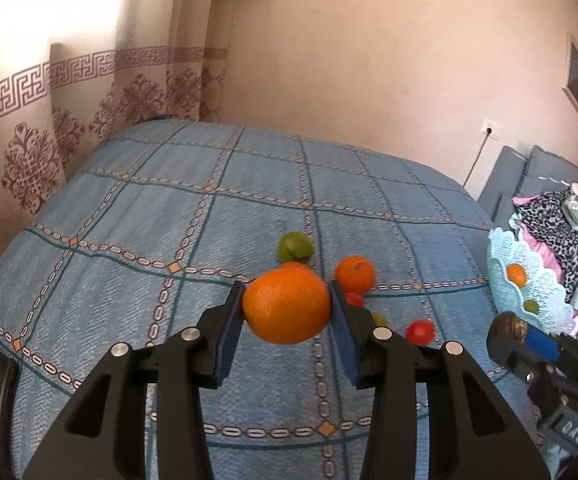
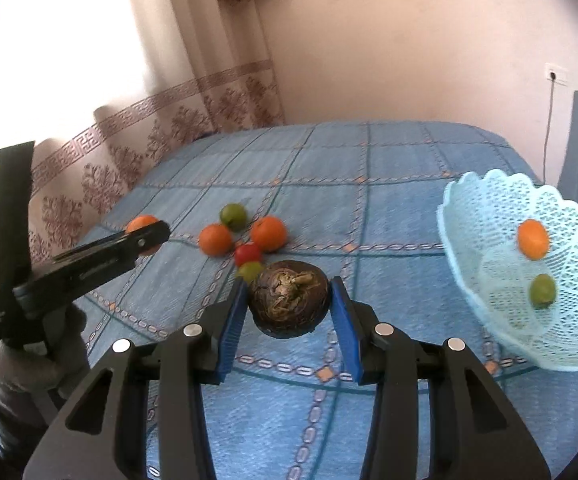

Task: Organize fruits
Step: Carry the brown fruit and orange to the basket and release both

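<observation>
gripping a large orange [image 1: 287, 305] above the blue bedspread [image 1: 169, 208], left gripper [image 1: 288, 304] clamped. right gripper [image 2: 289, 305] clamped on a brown coconut [image 2: 288, 304]. lace basket [image 2: 489, 216] to its right holds a tangerine [image 2: 533, 239] and a lime [image 2: 542, 291].

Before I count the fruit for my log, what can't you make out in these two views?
- Left wrist view: the held orange hides part of another orange behind it; the left hand-held gripper covers part of a small red fruit and a green one.
- Right wrist view: the basket is blurred and its lower part hidden.
- The brown fruit can't be identified.
</observation>
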Demonstrator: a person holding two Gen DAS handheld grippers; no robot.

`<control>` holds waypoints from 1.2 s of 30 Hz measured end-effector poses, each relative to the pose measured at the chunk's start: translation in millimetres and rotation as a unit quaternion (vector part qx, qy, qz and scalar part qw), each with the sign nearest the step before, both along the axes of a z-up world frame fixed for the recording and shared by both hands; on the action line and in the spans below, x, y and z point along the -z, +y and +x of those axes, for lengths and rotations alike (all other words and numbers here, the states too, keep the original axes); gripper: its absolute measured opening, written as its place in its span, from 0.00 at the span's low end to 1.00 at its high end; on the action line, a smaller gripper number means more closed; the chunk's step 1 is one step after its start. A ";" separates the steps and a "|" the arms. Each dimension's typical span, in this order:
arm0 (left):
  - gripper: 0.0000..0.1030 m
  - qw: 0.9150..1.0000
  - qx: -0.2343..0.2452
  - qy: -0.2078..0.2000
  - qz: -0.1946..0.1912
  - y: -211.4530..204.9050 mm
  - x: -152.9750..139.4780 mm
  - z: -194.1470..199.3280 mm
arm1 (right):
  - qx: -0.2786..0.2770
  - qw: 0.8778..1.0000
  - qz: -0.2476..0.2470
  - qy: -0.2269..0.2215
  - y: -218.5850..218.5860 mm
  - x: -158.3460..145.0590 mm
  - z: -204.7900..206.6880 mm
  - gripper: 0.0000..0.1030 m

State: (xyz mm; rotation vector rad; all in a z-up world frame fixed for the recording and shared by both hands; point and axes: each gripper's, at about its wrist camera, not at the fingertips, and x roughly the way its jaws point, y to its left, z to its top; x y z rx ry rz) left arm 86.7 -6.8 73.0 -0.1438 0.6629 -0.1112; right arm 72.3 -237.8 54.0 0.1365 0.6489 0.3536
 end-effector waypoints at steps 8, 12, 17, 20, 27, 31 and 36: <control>0.41 1.000 0.028 -0.010 0.010 -27.7 -11.3 -6.2 | 0.046 0.999 0.001 -0.015 -42.9 -7.6 -5.2 0.42; 0.41 0.999 0.044 -0.006 0.018 -46.0 -11.1 -4.4 | 0.081 0.997 0.010 -0.017 -75.5 -9.5 -5.9 0.42; 0.41 0.997 0.067 0.000 0.024 -66.7 -11.9 -2.4 | 0.127 0.992 0.026 -0.013 -112.8 -7.4 -3.9 0.42; 0.41 0.996 0.085 -0.005 0.033 -83.5 -16.4 -4.0 | 0.150 0.988 0.029 -0.007 -128.7 -4.8 0.0 0.42; 0.41 0.990 0.137 -0.007 0.041 -124.9 -22.9 -3.7 | 0.186 0.982 0.041 0.004 -155.7 0.2 6.5 0.42; 0.41 0.986 0.160 -0.004 0.044 -144.7 -22.5 -4.7 | 0.203 0.978 0.048 0.010 -166.3 2.0 9.1 0.42; 0.41 0.982 0.184 -0.002 0.049 -168.3 -23.1 -2.7 | 0.218 0.974 0.056 0.014 -177.0 3.2 9.5 0.42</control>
